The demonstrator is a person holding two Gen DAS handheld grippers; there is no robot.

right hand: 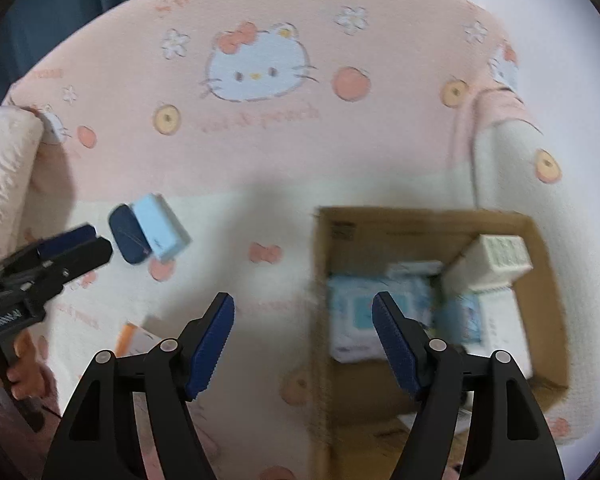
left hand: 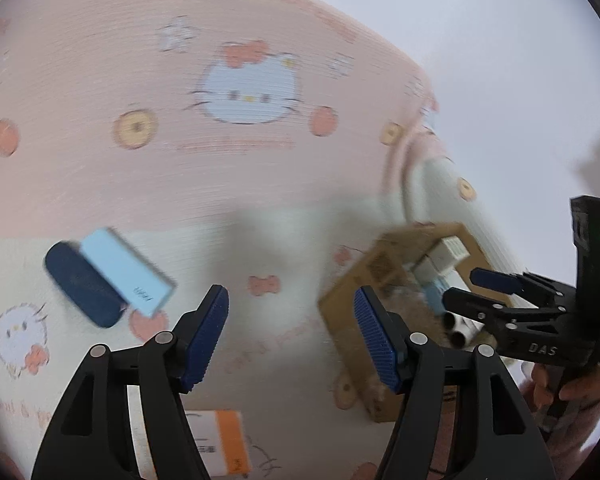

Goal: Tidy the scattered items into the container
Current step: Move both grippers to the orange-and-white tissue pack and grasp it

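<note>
On the cream seat of the sofa [right hand: 260, 128], beside its pink printed back, a dark blue case [left hand: 82, 284] and a pale blue box [left hand: 126, 272] lie touching, the box partly overlapping the case; an orange-and-white box [left hand: 220, 444] lies nearer the camera, partly hidden behind the left tongs [left hand: 292, 332]. Well to the right stands the cardboard box [right hand: 440, 220], already holding several packets and a white carton leaning in a corner. Left tongs are spread wide with nothing between the pads; right tongs [right hand: 304, 340] are likewise wide open and empty, hovering by the cardboard box's near wall. Both small boxes look light and stiff, probably smooth card that could slip, so a pinch across the short sides near the middle seems best. By its rounded ends the case is likely rigid and a little heavier; gripping across its narrow width should hold. Soft cushion beneath may let things sink or tilt when pressed
</note>
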